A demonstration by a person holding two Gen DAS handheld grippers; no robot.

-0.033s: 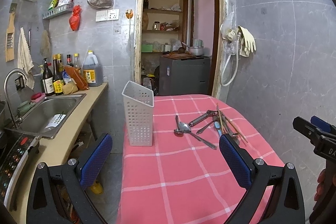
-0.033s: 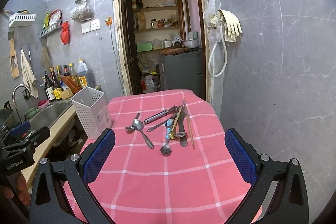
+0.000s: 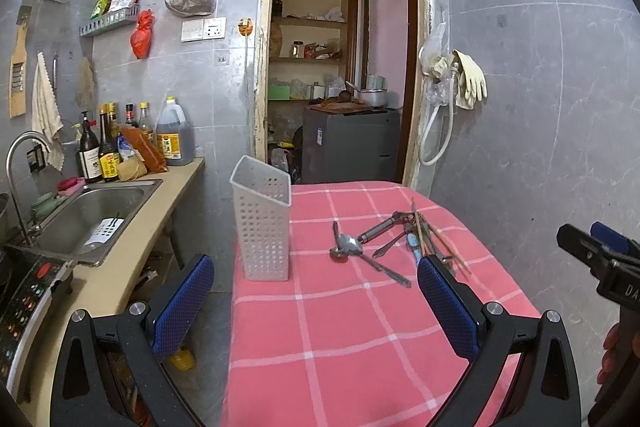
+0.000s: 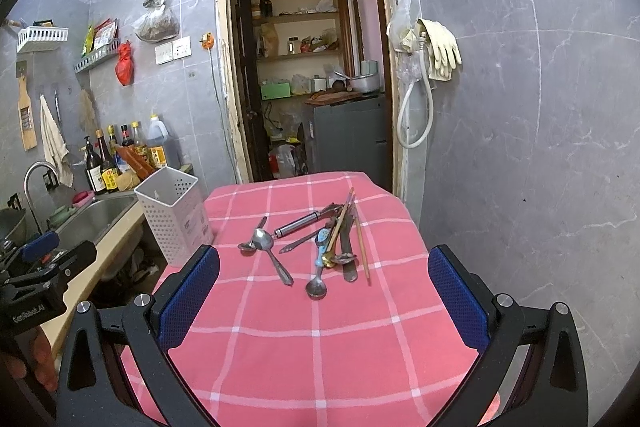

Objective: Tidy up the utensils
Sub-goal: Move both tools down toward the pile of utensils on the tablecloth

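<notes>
hidden bits: the utensil pile (image 4: 320, 243) overlaps so much that a full count isn't doable; left view has a finger pad (image 3: 448, 301) covering its near end
spoons: three clearly visible, plus a chopstick pair
holder (image 3: 262, 223): one white perforated caddy, upright at the table's (image 4: 320, 339) left edge
pile spot: mid-table, toward the far edge
left gripper (image 3: 316, 301): jaws spread wide, holding nothing
right gripper (image 4: 324, 291): same, wide apart, nothing held

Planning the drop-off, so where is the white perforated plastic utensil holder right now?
In both wrist views the white perforated plastic utensil holder stands upright at the left edge of the pink checked tablecloth, left of the pile of metal utensils, beside the sink counter.
</notes>
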